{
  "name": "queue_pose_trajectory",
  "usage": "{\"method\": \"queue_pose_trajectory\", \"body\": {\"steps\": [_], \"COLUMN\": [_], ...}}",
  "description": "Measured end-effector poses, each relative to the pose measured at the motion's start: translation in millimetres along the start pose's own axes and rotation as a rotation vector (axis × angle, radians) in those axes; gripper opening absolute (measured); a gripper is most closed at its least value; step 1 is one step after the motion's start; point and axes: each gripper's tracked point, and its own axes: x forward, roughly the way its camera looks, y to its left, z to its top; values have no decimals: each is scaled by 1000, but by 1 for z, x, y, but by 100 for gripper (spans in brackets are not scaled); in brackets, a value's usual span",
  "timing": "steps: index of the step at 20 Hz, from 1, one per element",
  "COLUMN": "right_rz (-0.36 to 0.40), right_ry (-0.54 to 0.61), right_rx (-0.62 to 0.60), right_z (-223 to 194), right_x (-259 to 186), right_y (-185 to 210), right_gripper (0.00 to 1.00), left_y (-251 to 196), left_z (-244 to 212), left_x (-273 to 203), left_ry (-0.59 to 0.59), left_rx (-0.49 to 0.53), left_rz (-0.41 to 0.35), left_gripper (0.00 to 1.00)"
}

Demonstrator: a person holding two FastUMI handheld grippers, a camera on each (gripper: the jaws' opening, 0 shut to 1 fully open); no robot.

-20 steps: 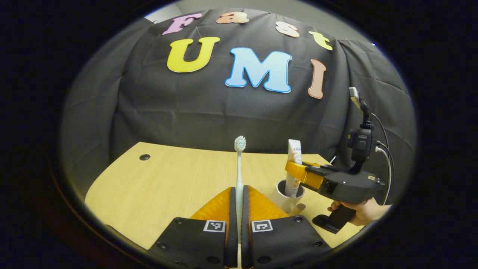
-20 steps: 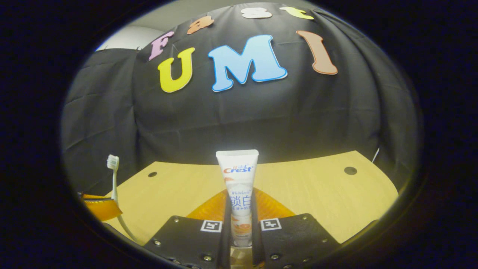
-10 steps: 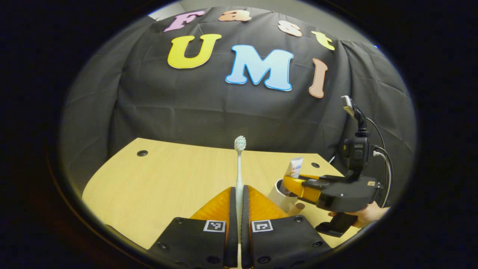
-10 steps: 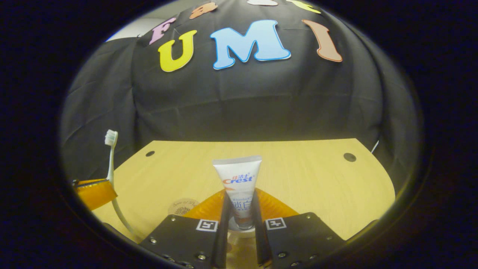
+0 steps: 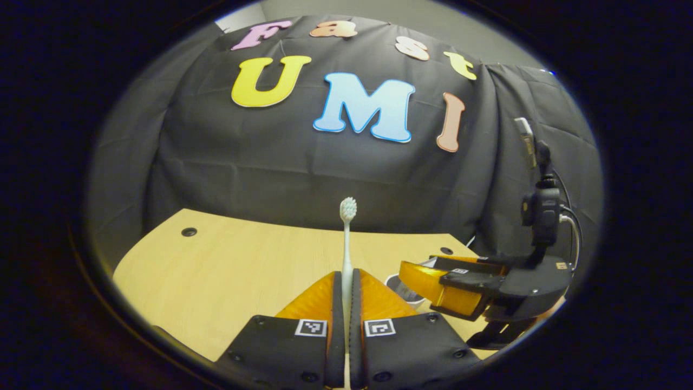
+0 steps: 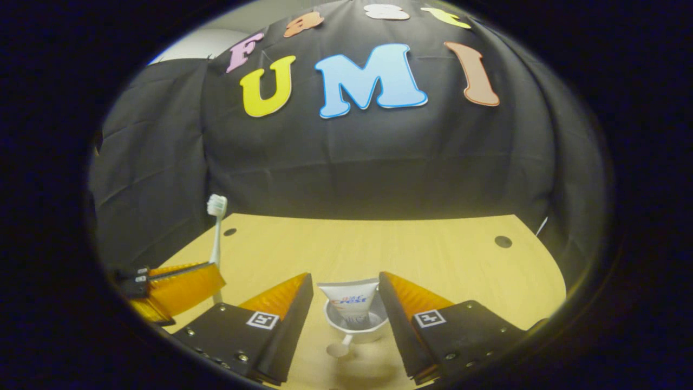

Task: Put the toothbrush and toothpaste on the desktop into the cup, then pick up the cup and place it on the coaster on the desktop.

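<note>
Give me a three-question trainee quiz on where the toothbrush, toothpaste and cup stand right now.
1. True or false: the toothpaste stands in the cup.
2. Which tongs grip the toothbrush? A left tongs B right tongs
3. Fill in: the right tongs are ____ (open/shut).

Key: 1 true; 2 A; 3 open.
</note>
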Motion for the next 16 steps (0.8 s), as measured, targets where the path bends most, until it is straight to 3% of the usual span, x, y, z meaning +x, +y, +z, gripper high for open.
{"method": "queue_pose_trajectory", "body": {"steps": [1,3,7,16], "right_rz": [-7,-39,-57,-118], "right_ry": [-19,-49,-49,57], "right_rx": [12,27,70,146], "right_z": [7,19,24,-17], "right_x": [-7,-21,-50,-87], "right_y": [-3,-14,-27,-43], "right_gripper": [81,79,81,81], "left_y": [-3,-10,-20,-46], "left_z": [3,22,32,59], "left_x": [4,16,35,71], "left_ry": [-16,-94,-139,-288], "left_rx": [1,-17,-22,-70], "left_rz": [-10,-41,-79,-156], "left_gripper": [11,11,11,10]}}
